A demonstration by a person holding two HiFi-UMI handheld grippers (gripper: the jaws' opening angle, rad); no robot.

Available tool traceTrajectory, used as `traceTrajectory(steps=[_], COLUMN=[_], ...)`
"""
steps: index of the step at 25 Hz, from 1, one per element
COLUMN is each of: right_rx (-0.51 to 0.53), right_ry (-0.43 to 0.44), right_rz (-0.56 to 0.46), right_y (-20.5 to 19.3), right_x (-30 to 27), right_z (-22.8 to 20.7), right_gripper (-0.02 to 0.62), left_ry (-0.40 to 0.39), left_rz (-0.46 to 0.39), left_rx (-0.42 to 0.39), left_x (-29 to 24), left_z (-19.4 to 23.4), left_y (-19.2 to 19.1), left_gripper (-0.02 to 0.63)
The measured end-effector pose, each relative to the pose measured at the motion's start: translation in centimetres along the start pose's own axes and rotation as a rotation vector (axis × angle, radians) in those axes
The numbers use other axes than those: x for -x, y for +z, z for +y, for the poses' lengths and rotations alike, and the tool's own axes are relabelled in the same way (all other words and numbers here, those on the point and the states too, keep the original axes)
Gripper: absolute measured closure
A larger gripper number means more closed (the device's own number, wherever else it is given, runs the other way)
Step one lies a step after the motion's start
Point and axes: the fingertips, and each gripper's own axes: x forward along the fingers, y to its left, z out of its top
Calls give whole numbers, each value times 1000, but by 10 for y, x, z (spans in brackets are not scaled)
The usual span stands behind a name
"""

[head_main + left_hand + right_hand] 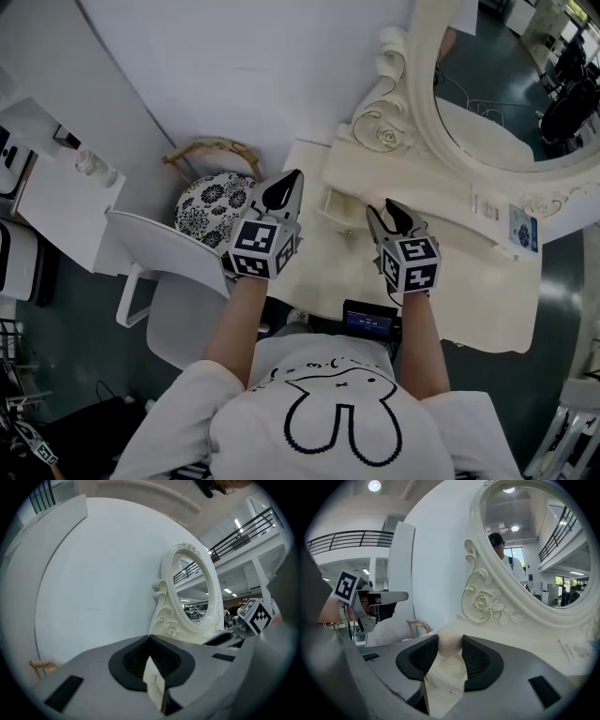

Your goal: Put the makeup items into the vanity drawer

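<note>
Fingers of the right gripper are clamped on a pale round sponge beside the vanity drawer at the tabletop's rear edge. Those of the left gripper are pressed together, empty. Stowing is judged not yet done.

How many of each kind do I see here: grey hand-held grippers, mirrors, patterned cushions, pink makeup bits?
Grey hand-held two-jaw grippers: 2 (left gripper, right gripper)
Cream oval mirror with carved frame: 1
Round black-and-white patterned seat cushion: 1
Pale pink rounded makeup item, clamped in the right gripper: 1
Total: 5
</note>
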Motion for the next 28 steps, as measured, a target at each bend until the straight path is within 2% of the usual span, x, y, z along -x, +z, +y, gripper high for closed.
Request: traceTrajectory(steps=[11, 21, 28], right_rx=[-29, -36, -33], right_ry=[-39, -44, -34], right_rz=[65, 50, 25], right_y=[-32, -24, -12], right_x=[-19, -15, 1], right_z=[-6, -12, -22], right_gripper=[435, 436, 436], left_ry=[0, 1, -2], left_rz=[15, 13, 10], left_rx=[21, 33, 34], left_x=[-4, -9, -13], left_z=[17, 16, -1], left_y=[-21, -19, -10], left_gripper=[601, 601, 601])
